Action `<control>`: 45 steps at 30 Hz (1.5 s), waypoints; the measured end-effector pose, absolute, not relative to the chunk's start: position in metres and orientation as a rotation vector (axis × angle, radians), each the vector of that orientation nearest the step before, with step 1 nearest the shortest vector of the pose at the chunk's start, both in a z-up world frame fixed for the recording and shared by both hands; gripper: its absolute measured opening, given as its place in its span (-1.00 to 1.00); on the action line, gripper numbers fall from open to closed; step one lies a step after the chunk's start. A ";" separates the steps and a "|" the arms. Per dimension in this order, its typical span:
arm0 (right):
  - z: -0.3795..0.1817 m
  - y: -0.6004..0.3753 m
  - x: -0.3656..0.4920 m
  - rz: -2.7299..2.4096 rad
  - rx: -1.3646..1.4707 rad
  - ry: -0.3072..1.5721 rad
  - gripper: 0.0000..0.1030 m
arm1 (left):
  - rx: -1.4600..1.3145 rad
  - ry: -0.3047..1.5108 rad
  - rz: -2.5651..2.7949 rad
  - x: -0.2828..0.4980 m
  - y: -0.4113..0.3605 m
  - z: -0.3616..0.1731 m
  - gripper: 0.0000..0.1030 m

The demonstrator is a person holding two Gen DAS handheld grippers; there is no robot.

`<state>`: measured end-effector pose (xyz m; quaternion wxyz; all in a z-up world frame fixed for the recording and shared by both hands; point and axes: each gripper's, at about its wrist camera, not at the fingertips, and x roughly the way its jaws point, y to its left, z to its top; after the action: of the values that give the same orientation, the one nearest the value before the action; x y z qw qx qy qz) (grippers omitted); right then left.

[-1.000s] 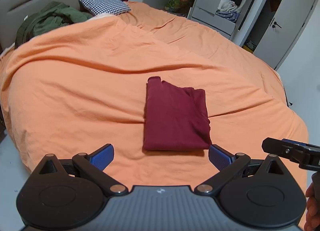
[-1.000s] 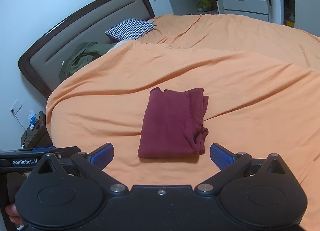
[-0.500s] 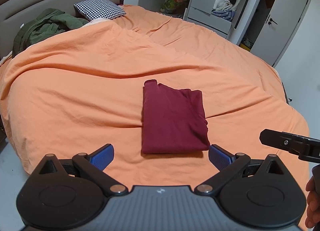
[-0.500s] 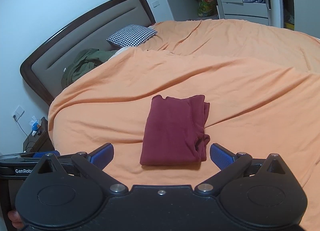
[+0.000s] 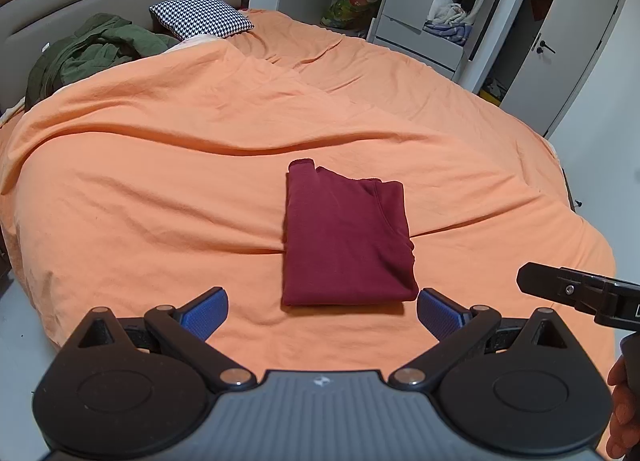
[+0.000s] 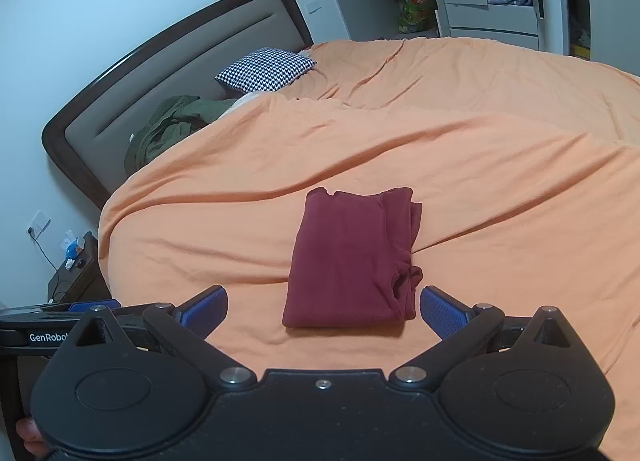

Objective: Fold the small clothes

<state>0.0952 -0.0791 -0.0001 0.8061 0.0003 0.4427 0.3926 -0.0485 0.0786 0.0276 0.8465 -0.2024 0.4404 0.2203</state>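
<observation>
Grippers hang wide open and empty above the near edge of the bed: the left gripper (image 5: 322, 307) and the right gripper (image 6: 324, 307) each have blue pads spread well apart, touching nothing. Between them, farther on, the folded maroon garment (image 5: 346, 237) lies flat on the orange bedspread (image 5: 160, 181), its long axis running away from the cameras, layered edges on the right side. Compared with a second ago, both cameras sit slightly farther back; the garment is unmoved.
</observation>
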 end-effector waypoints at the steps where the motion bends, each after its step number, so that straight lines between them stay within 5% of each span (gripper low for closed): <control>1: 0.000 -0.079 0.095 0.841 0.001 0.946 0.99 | -0.427 0.928 0.465 -0.049 0.078 0.028 0.99; 45: 0.002 -0.082 0.094 0.844 0.004 0.942 0.99 | -0.432 0.912 0.470 -0.056 0.067 0.032 0.99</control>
<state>0.0935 -0.0818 0.0023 0.8066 0.0018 0.4401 0.3946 -0.0557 0.0675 0.0316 0.8490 -0.2050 0.4329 0.2231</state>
